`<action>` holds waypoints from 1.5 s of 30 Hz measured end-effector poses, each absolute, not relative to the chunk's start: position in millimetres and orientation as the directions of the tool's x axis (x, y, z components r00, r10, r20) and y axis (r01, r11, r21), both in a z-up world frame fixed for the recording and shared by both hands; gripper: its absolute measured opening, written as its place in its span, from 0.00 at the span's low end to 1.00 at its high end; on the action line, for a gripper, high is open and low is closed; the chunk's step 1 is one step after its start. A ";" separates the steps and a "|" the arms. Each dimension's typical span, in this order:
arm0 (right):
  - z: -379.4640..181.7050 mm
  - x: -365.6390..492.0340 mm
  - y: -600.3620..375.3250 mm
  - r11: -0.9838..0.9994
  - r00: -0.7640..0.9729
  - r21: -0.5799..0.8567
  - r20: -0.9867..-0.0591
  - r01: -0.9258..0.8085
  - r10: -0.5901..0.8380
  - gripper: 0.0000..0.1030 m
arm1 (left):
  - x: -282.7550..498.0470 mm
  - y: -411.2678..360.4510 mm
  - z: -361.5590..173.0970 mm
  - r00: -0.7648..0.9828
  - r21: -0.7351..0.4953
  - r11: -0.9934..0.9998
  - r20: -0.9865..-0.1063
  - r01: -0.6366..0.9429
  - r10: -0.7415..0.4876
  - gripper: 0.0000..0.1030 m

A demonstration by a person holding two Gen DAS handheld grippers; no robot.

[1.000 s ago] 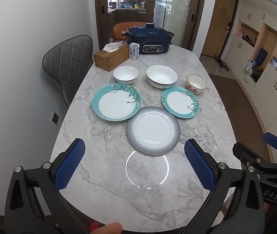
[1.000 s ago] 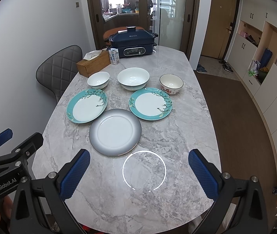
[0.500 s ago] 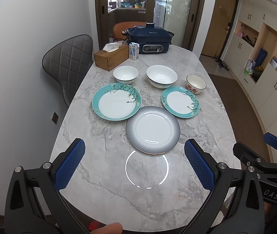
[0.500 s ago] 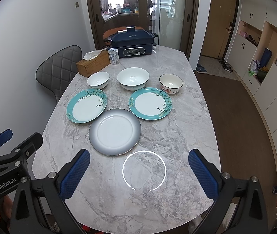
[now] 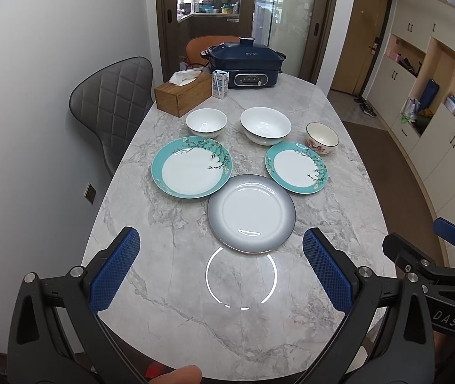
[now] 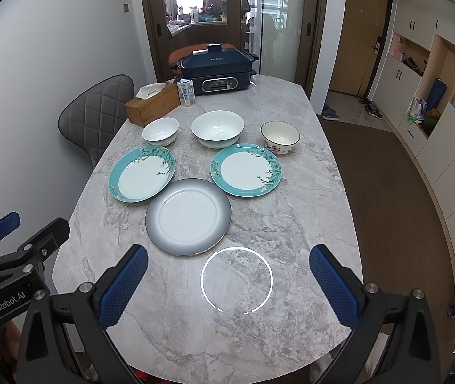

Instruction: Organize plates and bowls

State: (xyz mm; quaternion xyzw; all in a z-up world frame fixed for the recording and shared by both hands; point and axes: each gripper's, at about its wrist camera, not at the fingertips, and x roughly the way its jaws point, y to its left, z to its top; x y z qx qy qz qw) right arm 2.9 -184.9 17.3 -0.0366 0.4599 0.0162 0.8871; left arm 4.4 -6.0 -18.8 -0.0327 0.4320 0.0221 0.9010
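On the marble table [image 5: 169, 294] lie a grey-rimmed plate [image 5: 251, 213], a large teal plate [image 5: 191, 171] to its left and a smaller teal plate [image 5: 296, 167] to its right. Behind them stand a small white bowl [image 5: 206, 123], a big white bowl [image 5: 265, 125] and a flowered bowl [image 5: 322, 137]. The same set shows in the right wrist view, grey plate [image 6: 188, 216] nearest. My left gripper [image 5: 224, 272] and right gripper [image 6: 227, 284] both hover open over the table's near end, holding nothing.
At the far end sit a blue electric cooker [image 5: 246, 62], a wooden tissue box [image 5: 183, 94] and a small carton [image 5: 220, 84]. A grey quilted chair [image 5: 112, 102] stands left of the table. Cabinets [image 6: 445, 121] line the right wall across brown floor.
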 end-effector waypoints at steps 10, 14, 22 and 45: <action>17.4 2.7 -184.6 0.997 0.576 -0.050 -0.817 -0.063 -0.004 1.00 | 4.8 -5.6 -18.0 0.624 -0.041 0.997 -0.781 -0.067 0.010 1.00; 17.1 2.7 -184.4 0.997 0.576 -0.050 -0.817 -0.062 -0.005 1.00 | 4.9 -5.6 -18.5 0.625 -0.042 0.997 -0.781 -0.067 0.009 1.00; 16.8 2.8 -183.9 0.997 0.575 -0.050 -0.818 -0.062 -0.005 1.00 | 5.0 -5.4 -17.5 0.624 -0.041 0.997 -0.782 -0.068 0.010 1.00; 11.8 4.8 -179.3 0.997 0.572 -0.050 -0.820 -0.054 -0.010 1.00 | 0.8 -4.5 -27.3 0.617 -0.044 0.997 -0.787 -0.065 0.006 1.00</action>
